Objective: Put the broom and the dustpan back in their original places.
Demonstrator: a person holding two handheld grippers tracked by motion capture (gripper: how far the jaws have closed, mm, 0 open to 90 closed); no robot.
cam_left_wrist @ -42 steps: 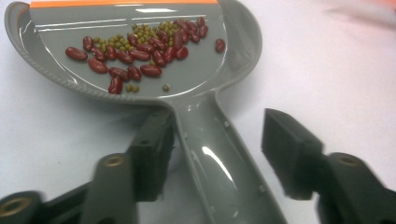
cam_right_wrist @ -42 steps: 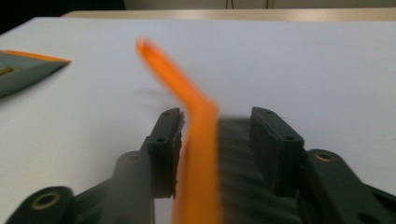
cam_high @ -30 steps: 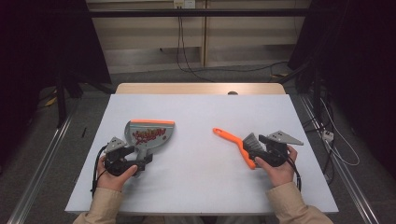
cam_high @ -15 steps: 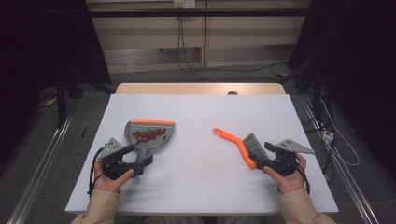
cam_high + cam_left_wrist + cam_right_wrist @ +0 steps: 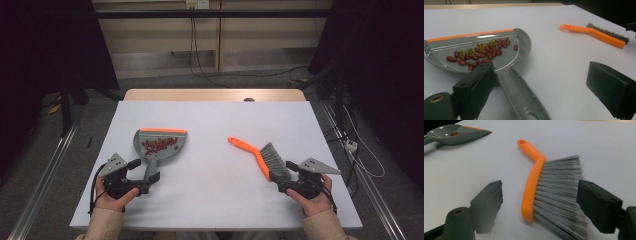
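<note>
A grey dustpan (image 5: 159,144) with an orange lip lies at the table's left and holds red and green beans (image 5: 477,53). Its handle (image 5: 520,93) runs back between the jaws of my left gripper (image 5: 146,170) (image 5: 542,75). Those jaws have just been opening and now stand open, with neither pad pressing on the handle. At the right lies an orange-backed brush (image 5: 256,156) (image 5: 534,182) with grey bristles (image 5: 561,192). My right gripper (image 5: 286,174) (image 5: 541,187) has also just been opening. It is open, with the brush's near end between its jaws and free of them.
The white table (image 5: 215,120) ends in a wooden strip at its far edge (image 5: 215,95). Cables (image 5: 200,70) trail over the floor behind it, and metal rails (image 5: 45,175) run along both sides. My hands rest near the front edge.
My right hand has drawn back toward the near edge, off the brush, which stays flat on the table. My left hand has eased back slightly from the dustpan's handle.
</note>
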